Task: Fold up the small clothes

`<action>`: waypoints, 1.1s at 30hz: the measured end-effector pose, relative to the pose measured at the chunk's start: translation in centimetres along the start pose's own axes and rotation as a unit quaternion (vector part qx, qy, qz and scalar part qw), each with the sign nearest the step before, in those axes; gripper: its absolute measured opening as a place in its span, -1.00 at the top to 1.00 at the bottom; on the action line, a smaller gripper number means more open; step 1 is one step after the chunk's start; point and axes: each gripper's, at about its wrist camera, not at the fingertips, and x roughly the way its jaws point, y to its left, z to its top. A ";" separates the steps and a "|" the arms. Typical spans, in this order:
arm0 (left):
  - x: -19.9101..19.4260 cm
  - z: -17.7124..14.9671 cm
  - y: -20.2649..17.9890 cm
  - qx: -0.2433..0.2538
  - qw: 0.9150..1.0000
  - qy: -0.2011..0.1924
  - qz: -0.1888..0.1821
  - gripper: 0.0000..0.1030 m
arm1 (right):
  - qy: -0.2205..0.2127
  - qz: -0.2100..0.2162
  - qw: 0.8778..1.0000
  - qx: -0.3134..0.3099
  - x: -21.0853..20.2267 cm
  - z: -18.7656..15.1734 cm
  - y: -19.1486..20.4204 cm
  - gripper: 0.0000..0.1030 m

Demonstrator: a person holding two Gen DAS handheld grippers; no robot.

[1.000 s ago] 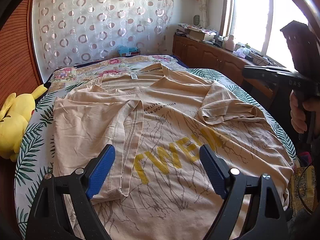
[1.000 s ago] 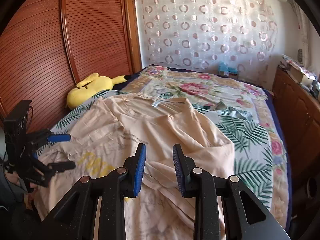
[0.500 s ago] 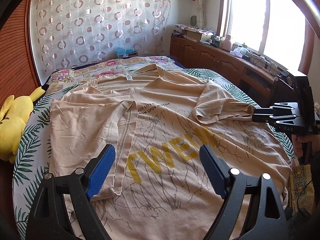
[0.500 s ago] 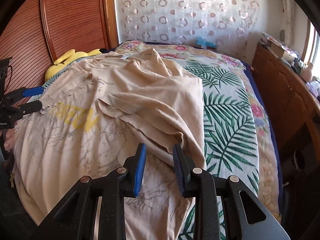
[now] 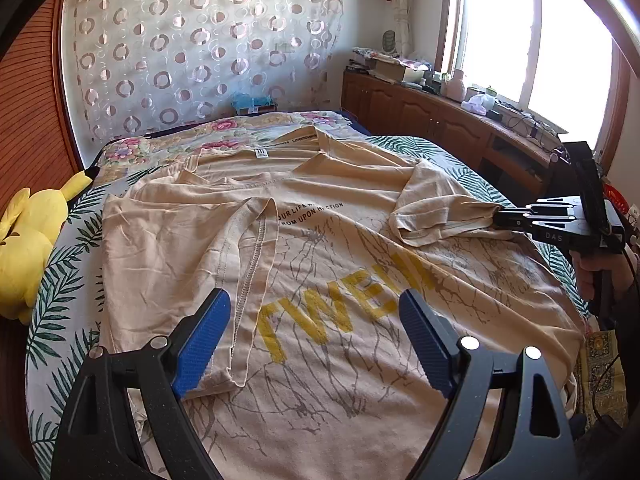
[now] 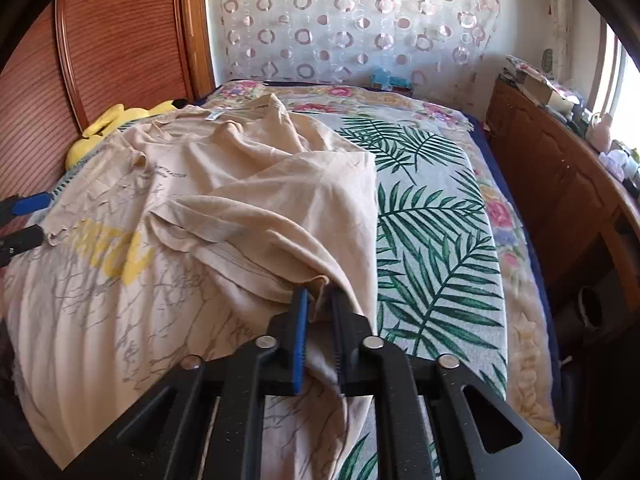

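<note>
Fabric of a beige cotton T-shirt (image 5: 320, 264) with yellow block letters and a grey crack print is lying spread across the bed (image 6: 432, 216), which is wearing a white cover with green palm leaves. The shirt's near left side is lying folded inward over the print, its stitched hem running toward the left tool (image 5: 316, 340). That left tool is hovering just over the near part of the shirt with its blue-padded fingers (image 5: 202, 336) standing wide apart, released and gripping nothing. The right tool (image 6: 318, 320) is sitting at the shirt's right edge, clenched on a bunched fold of the beige cloth by the right sleeve's hem, with fabric pinched between its blue pads. In the left wrist view this right tool (image 5: 500, 218) is showing at the far right, its tips meeting the sleeve. A yellow plush toy (image 5: 28, 248) is lying at the bed's left edge, beside a wooden slatted wardrobe door (image 6: 120, 40).
</note>
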 end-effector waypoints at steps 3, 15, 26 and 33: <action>-0.1 0.0 0.2 -0.002 1.000 -0.001 0.002 -0.69 | -0.009 0.003 1.000 -0.010 -0.9 -0.3 0.3 0.93; 0.0 -0.2 0.2 -0.005 1.000 -0.003 -0.002 -0.69 | -0.044 0.065 0.997 -0.017 -6.9 -2.4 1.6 0.93; 0.6 0.5 -0.1 0.006 1.000 -0.002 -0.001 -0.69 | -0.021 0.076 0.997 -0.020 -7.0 -3.9 2.2 0.65; 2.3 3.1 -1.5 0.037 0.999 -0.001 -0.033 -0.67 | -0.048 0.058 0.997 -0.001 -8.3 -4.8 1.2 0.26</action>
